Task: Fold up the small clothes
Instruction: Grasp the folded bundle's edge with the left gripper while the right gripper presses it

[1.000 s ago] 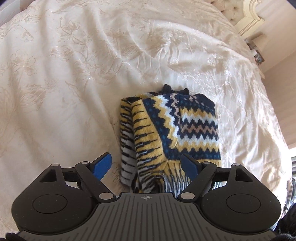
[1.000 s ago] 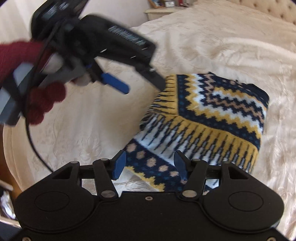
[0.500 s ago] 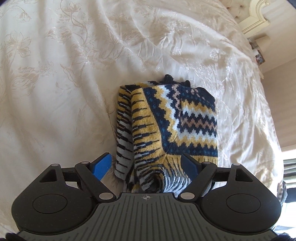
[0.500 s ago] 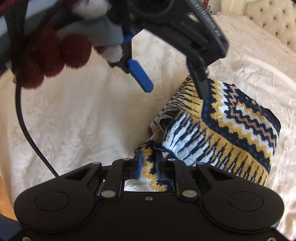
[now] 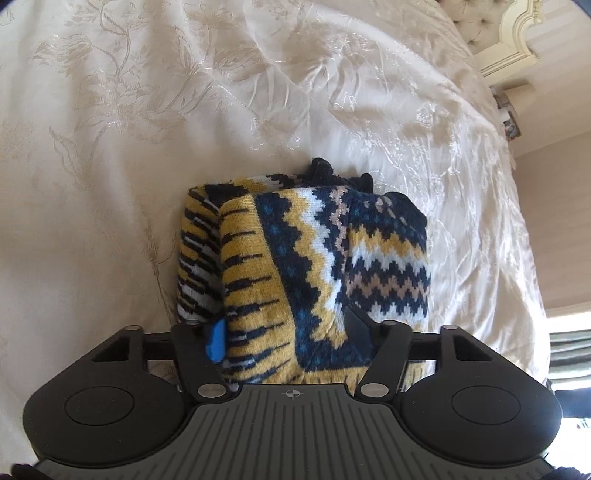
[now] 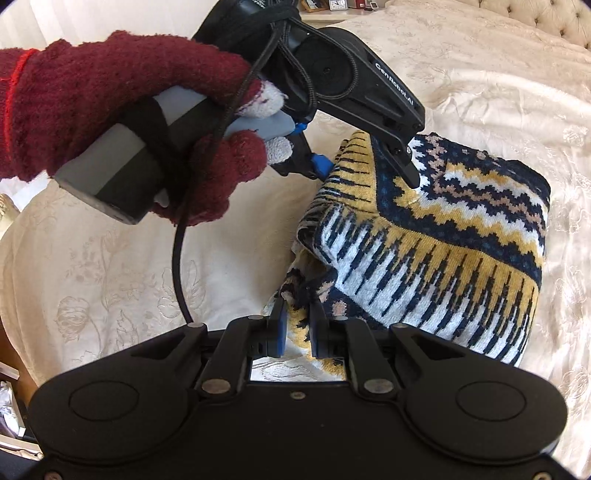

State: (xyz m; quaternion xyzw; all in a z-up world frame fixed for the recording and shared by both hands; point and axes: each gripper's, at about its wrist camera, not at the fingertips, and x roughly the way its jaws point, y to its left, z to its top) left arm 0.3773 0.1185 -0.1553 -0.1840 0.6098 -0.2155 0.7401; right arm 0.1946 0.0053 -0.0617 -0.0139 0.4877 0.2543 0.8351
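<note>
A folded knit sweater (image 5: 369,258) in navy, yellow and white zigzag lies on a cream bedspread (image 5: 147,147). My left gripper (image 5: 284,332) is closed around its thick near fold, and the cloth fills the gap between the fingers. From the right wrist, the sweater (image 6: 443,240) shows with the left gripper (image 6: 365,173) clamped over its far-left corner, held by a hand in a red glove (image 6: 110,92). My right gripper (image 6: 297,332) is shut on a loose lower edge at the near-left corner.
The embroidered bedspread (image 6: 110,277) spreads wide on all sides. A tufted headboard (image 6: 554,22) and a nightstand (image 6: 332,7) stand at the far end. A black cable (image 6: 177,266) hangs from the left gripper's handle over the bed.
The left gripper came down onto the sweater and its fingers closed on the fold. The right gripper shut on the lower edge half a second ago and still holds it.
</note>
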